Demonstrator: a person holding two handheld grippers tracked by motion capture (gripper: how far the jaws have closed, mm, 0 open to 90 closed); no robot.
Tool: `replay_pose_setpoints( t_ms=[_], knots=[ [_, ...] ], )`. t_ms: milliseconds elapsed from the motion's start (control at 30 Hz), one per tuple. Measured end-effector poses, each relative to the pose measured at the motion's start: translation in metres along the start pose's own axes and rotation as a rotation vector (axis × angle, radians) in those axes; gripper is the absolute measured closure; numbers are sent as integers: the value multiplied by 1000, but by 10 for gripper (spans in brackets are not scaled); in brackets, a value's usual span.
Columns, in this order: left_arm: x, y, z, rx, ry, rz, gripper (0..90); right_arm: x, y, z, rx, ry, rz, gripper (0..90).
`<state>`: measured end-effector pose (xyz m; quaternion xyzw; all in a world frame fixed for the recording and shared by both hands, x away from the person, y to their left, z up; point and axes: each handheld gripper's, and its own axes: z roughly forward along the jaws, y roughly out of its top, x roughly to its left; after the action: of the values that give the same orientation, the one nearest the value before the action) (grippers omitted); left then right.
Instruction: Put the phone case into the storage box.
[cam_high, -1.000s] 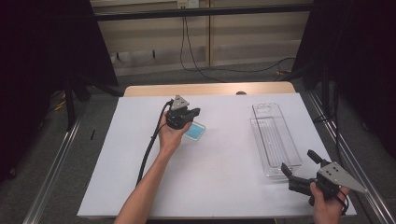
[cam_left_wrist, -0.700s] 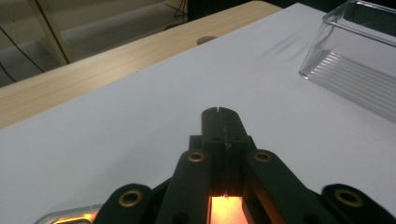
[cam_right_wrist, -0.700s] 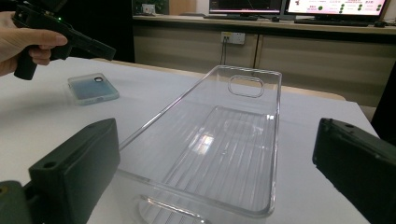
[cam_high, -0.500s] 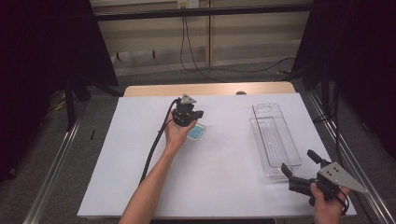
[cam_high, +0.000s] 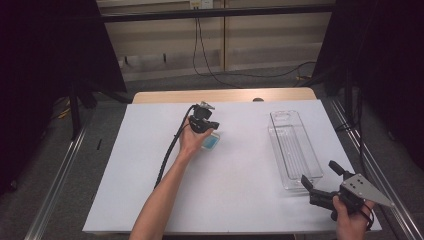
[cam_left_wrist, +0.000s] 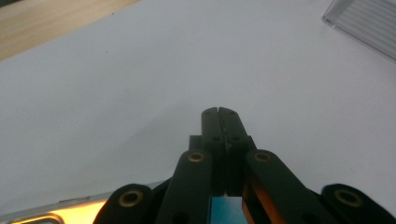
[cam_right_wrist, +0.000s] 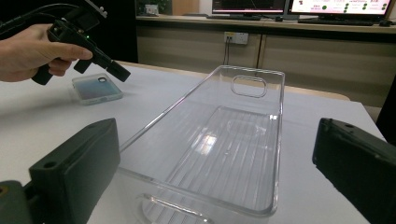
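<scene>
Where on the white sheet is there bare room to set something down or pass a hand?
Bare: the stretch between the blue phone case and the clear tray, and the near-left part of the white sheet. Crowded: around the shut left gripper over the case, and the tray's near end by the open right gripper.

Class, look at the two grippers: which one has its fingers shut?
The left gripper, held over the blue phone case; the right gripper's fingers are spread wide.
</scene>
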<state>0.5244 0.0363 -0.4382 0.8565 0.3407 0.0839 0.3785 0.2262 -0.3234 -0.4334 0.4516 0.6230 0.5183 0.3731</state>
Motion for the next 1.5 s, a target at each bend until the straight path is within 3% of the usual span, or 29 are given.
replay_pose_setpoints(
  t_ms=[333, 667, 933, 1500],
  knots=[
    [4, -7, 12, 42, -12, -24, 900, 0, 0, 0, 0, 0, 1, 3],
    [3, -8, 13, 58, -17, -12, 900, 1, 0, -1, -1, 1, -4, 3],
    [4, -11, 12, 46, -34, -43, 900, 0, 0, -2, -1, 1, -4, 3],
    [-1, -19, 7, 20, -28, -38, 900, 0, 0, -4, -5, -4, -2, 3]
  ],
)
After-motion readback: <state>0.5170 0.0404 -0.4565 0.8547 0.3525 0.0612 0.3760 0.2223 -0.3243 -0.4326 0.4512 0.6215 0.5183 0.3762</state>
